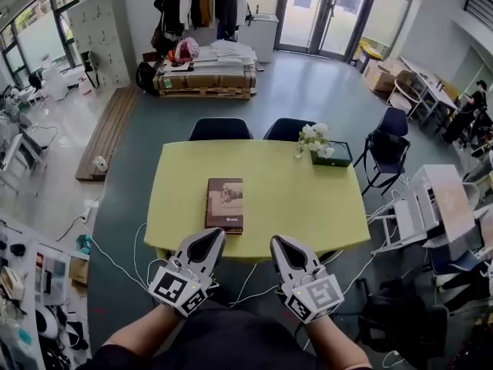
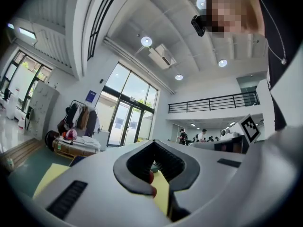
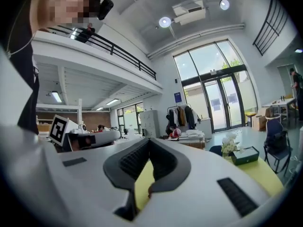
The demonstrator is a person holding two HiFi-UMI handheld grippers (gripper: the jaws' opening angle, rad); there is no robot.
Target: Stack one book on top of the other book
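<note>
A brown-covered book (image 1: 224, 203) lies on the yellow table (image 1: 308, 199), left of its middle and near the front edge. Its near side looks thick, as if two books lay one on the other, but I cannot tell for sure. My left gripper (image 1: 218, 234) hovers at the table's front edge, just below the book and apart from it, jaws shut with nothing in them. My right gripper (image 1: 276, 241) is beside it to the right, also shut and empty. In the left gripper view the left gripper (image 2: 152, 143) points level across the room, as does the right gripper (image 3: 149, 140) in the right gripper view.
A dark green box with white flowers (image 1: 330, 153) stands at the table's far right corner. Two dark chairs (image 1: 220, 129) are tucked in behind the table. Cables (image 1: 123, 268) trail on the floor at front left, and white folding chairs (image 1: 416, 210) stand to the right.
</note>
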